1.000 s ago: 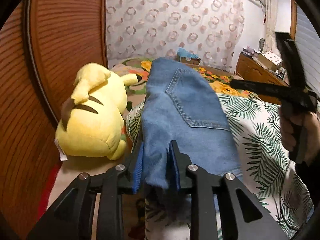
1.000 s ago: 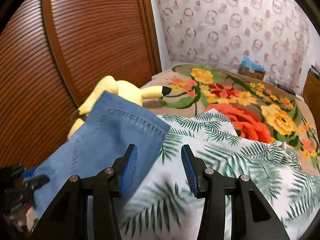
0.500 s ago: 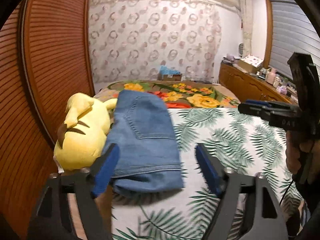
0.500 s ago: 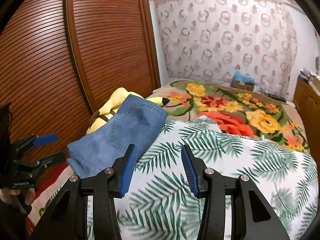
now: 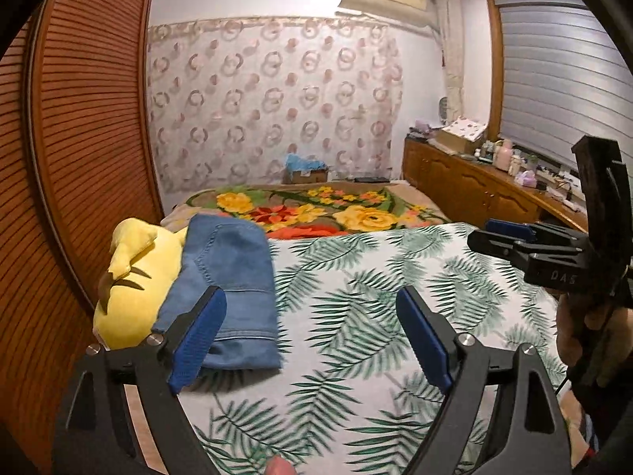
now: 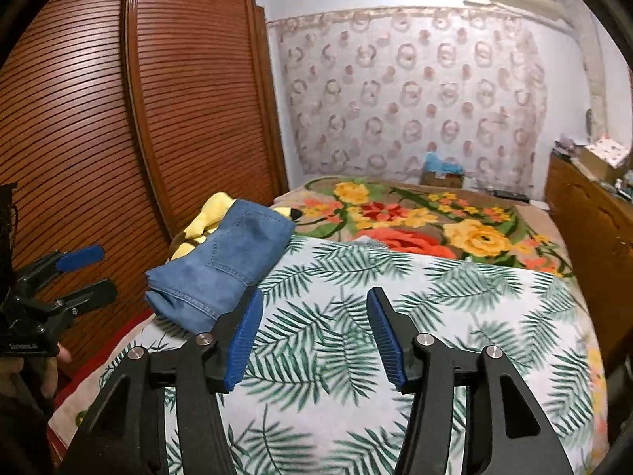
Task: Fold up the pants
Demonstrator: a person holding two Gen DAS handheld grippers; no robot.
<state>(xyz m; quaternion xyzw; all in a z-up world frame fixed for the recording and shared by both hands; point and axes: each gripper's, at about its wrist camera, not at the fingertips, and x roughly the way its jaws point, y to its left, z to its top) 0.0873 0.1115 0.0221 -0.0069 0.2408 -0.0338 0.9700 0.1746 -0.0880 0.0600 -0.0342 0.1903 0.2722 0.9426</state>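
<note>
The blue denim pants [image 5: 227, 277] lie folded in a compact stack at the left edge of the bed, leaning against a yellow plush toy [image 5: 130, 281]. They also show in the right wrist view [image 6: 225, 265]. My left gripper [image 5: 312, 340] is open and empty, held back above the leaf-print cover, its left pad just in front of the pants. My right gripper [image 6: 316, 336] is open and empty, to the right of the pants. Each gripper shows in the other's view, the right one [image 5: 514, 237] and the left one [image 6: 75, 273].
The bed carries a leaf-print cover [image 5: 376, 285] and a floral blanket [image 5: 316, 209] behind. A slatted wooden wardrobe [image 5: 79, 158] stands close on the left. A wooden cabinet [image 5: 474, 190] with small items runs along the right wall.
My left gripper let go of the pants, opened wide and pulled back and up. The pants now rest on the bed. My right gripper also drew back.
</note>
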